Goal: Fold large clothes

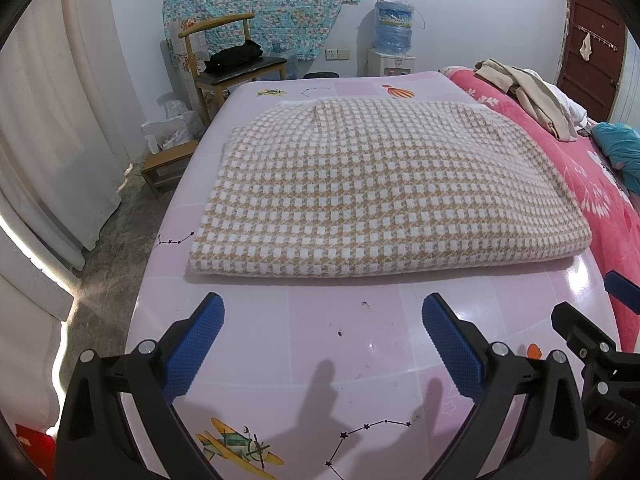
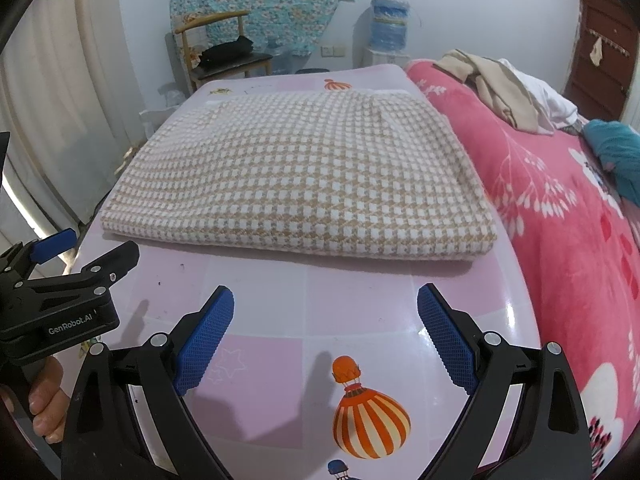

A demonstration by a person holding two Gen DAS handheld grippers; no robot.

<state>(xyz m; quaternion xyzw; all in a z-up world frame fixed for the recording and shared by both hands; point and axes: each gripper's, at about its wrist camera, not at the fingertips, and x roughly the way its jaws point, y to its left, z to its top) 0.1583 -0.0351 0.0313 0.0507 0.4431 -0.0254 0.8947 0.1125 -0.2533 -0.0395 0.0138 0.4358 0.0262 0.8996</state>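
Observation:
A tan-and-white checked garment (image 1: 376, 192) (image 2: 304, 184) lies folded into a thick rectangle on the pink patterned table (image 1: 344, 340) (image 2: 272, 292). My left gripper (image 1: 322, 308) hovers open just short of the garment's near edge, with nothing between its blue pads. My right gripper (image 2: 325, 300) is open too, level with the near edge and holding nothing. In the right wrist view the left gripper (image 2: 76, 258) shows at the left, held by a hand (image 2: 46, 400). The right gripper (image 1: 600, 308) shows at the right edge of the left wrist view.
A bed with a pink floral blanket (image 2: 560, 208) adjoins the table on the right, with beige clothes (image 2: 500, 88) and a teal cloth (image 2: 616, 148) on it. Behind the table stand a wooden chair (image 1: 232, 64), a water dispenser (image 1: 392, 28), a low stool (image 1: 164, 164) and curtains (image 1: 52, 120).

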